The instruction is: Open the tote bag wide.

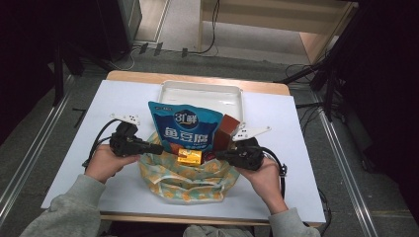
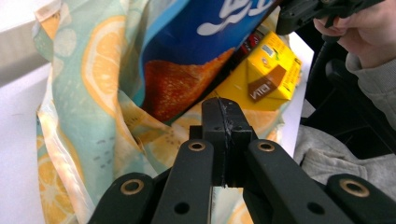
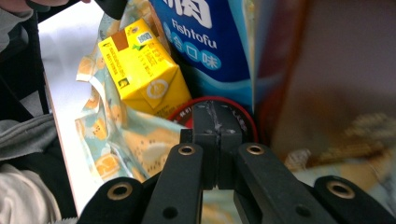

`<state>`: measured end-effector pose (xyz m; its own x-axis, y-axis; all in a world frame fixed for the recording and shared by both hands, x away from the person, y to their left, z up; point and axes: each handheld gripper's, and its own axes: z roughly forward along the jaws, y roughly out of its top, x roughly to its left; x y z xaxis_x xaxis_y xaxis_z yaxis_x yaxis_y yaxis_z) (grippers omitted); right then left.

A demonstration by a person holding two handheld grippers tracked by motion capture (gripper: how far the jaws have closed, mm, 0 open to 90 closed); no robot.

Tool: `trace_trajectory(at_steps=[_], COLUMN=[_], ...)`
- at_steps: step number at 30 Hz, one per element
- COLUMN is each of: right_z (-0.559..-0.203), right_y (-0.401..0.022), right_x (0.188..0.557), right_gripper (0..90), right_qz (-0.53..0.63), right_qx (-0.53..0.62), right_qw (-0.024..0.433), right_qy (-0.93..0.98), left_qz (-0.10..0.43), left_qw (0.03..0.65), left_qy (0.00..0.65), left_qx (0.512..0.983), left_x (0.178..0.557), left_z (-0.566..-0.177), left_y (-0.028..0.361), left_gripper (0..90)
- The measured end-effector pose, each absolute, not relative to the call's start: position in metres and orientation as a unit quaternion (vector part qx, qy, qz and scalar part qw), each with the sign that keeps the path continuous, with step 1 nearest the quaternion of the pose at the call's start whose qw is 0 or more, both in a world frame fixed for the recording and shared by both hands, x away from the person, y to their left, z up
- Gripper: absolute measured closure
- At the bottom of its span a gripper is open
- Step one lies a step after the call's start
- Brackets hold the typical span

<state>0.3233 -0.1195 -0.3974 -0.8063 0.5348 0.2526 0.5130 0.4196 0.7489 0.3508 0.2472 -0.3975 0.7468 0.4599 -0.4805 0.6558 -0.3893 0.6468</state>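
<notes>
A cloth bag (image 1: 188, 185) printed with orange slices lies at the table's near middle. From it stand a blue fish-tofu pouch (image 1: 188, 128), a yellow drink carton (image 1: 190, 157) and a brown box (image 1: 227, 129). My left gripper (image 1: 159, 148) is shut at the bag's left rim, and my right gripper (image 1: 217, 155) is shut at its right rim. In the left gripper view the jaws (image 2: 223, 107) meet tightly with the bag's cloth (image 2: 93, 93) running up to their tip. In the right gripper view the shut jaws (image 3: 213, 109) pinch cloth (image 3: 140, 140) in front of a red-rimmed lid (image 3: 243, 116).
A white tray (image 1: 202, 91) sits behind the bag at the table's far edge. A white sheet (image 1: 123, 98) covers the tabletop. Cables and metal rails run along the floor on both sides. Grey sleeves (image 1: 69, 207) reach in from the near edge.
</notes>
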Motion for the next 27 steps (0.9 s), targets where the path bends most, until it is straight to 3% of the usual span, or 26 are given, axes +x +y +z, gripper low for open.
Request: trace_trajectory(at_steps=[11, 27], right_z=[-0.404, -0.411], right_y=[-0.104, -0.108], right_x=[0.326, 0.307], right_gripper=[90.0, 90.0], right_qz=[0.437, 0.433], right_qx=[0.3, 0.283], right_qw=[0.026, 0.006], right_qy=[0.847, 0.856], left_qz=[-0.111, -0.115], left_qw=[0.44, 0.44], left_qy=[0.335, 0.338], left_qx=[0.825, 0.824], left_x=[0.35, 0.348], left_z=[-0.404, -0.412], left_y=[0.245, 0.249], left_gripper=[90.0, 90.0])
